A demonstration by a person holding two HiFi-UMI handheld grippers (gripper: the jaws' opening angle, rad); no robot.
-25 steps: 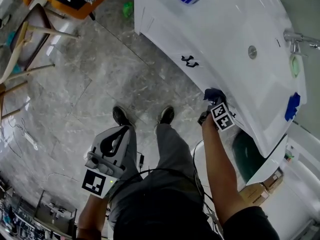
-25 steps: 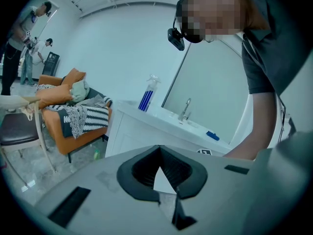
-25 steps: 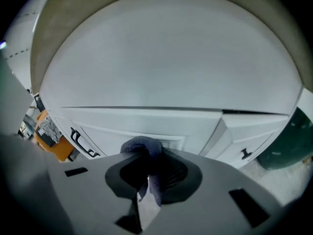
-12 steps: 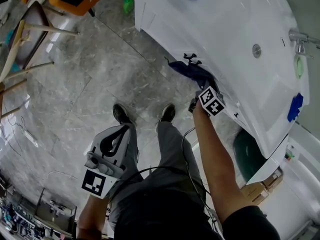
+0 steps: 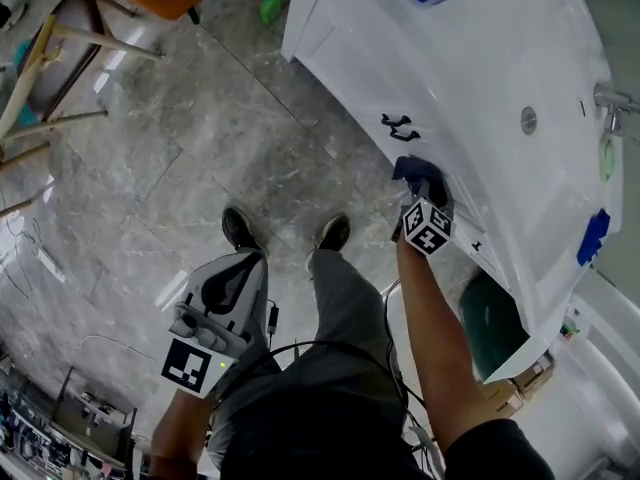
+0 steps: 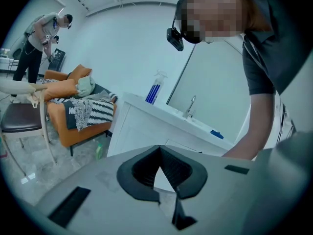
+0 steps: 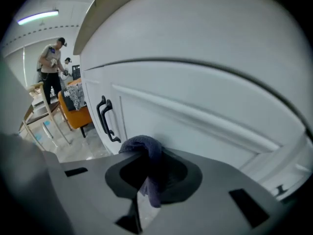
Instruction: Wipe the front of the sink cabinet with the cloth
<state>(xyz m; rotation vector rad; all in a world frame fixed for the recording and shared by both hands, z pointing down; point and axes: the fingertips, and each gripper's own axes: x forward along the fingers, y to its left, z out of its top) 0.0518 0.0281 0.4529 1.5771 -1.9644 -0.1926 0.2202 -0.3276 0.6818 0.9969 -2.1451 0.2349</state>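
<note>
The white sink cabinet (image 5: 345,53) runs across the top right of the head view, with a pair of black door handles (image 5: 400,126) on its front. My right gripper (image 5: 422,200) is shut on a dark blue cloth (image 5: 418,175) and holds it against the cabinet front just right of the handles. In the right gripper view the cloth (image 7: 145,150) bulges out over the jaws of the right gripper (image 7: 146,173), touching the white panel (image 7: 205,131), with the handles (image 7: 105,119) to its left. My left gripper (image 5: 228,290) hangs by the person's thigh, shut and empty (image 6: 158,153).
A green bottle (image 5: 270,8) stands on the marble floor by the cabinet's far corner. A wooden chair (image 5: 50,78) and an orange armchair (image 6: 73,106) are to the left. The sink top holds a faucet (image 5: 612,98), a spray bottle (image 6: 155,87) and a blue item (image 5: 592,236). A dark green bin (image 5: 492,313) sits below.
My right gripper swept the cloth along the cabinet front up to the handles, then came back to the right of them. The left gripper has stayed by the thigh.
</note>
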